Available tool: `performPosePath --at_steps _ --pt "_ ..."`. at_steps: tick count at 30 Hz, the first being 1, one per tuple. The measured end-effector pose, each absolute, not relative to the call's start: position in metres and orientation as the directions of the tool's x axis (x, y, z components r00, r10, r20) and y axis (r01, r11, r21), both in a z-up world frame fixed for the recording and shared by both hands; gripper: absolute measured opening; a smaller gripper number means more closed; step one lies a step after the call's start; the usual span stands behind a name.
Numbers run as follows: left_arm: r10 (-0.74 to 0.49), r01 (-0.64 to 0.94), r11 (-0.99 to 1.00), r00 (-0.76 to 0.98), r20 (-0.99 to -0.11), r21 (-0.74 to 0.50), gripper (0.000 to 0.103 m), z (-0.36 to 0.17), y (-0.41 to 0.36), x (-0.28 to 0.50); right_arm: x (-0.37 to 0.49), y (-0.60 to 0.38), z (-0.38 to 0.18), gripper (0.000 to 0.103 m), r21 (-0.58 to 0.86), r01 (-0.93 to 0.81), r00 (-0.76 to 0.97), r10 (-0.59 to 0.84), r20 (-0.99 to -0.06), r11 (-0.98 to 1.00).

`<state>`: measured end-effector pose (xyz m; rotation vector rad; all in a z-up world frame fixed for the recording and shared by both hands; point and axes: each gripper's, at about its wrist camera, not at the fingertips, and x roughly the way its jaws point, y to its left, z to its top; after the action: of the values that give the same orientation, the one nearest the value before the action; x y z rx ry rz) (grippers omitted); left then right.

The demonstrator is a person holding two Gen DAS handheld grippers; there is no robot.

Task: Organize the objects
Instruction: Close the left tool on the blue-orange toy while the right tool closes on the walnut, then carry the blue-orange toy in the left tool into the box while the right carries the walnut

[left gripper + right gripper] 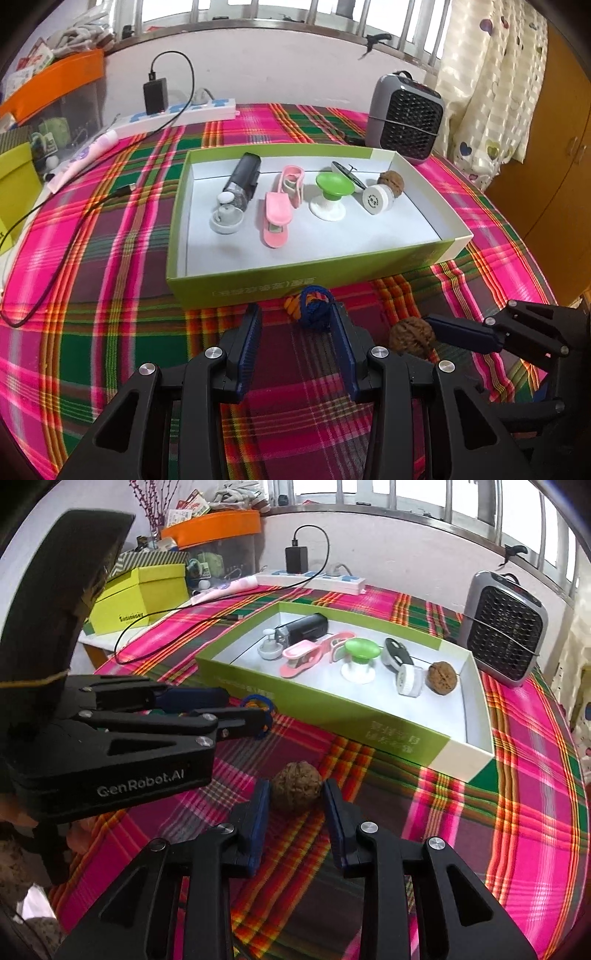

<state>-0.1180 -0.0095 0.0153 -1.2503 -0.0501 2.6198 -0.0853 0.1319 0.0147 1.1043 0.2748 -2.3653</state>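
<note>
A brown walnut (295,790) lies on the plaid cloth between the blue pads of my right gripper (295,788), and both pads touch its sides. In the left wrist view the same walnut (412,336) rests against one right finger (461,330). My left gripper (297,314) stands open around a blue cord loop (314,306) with an orange piece; the cord leans on the right-hand pad only. Just behind it is the green box (295,284), which holds a second walnut (391,181), a pink clip (277,214), a green-topped stand (332,195) and a black cylinder (243,177).
A grey heater (406,118) stands behind the box's right corner. A white power strip (184,110) with a black charger and a trailing cable (74,236) lies at the back left. A yellow-green box (140,594) sits at the far left edge.
</note>
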Motion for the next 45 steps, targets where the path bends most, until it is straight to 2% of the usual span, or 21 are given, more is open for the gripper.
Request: performPosePath --at_steps 9,13,45 --pt "0.214 -0.202 -0.973 -0.602 -0.769 -0.112 0.036 0.011 0.002 -0.123 -0.086 0.139 0.020 0.031 0.039 0.509 -0.553 -0.361 -0.751 -0.860" --pt "0.204 -0.203 -0.974 -0.609 -0.767 -0.097 0.025 0.011 0.004 -0.123 -0.086 0.141 0.020 0.031 0.043 0.507 -0.554 -0.363 -0.750 -0.861" --pt "0.231 -0.234 -0.967 -0.664 -0.712 -0.095 0.023 0.044 0.010 -0.120 -0.102 0.155 0.042 0.031 0.058 0.458 -0.615 -0.363 -0.700 -0.887"
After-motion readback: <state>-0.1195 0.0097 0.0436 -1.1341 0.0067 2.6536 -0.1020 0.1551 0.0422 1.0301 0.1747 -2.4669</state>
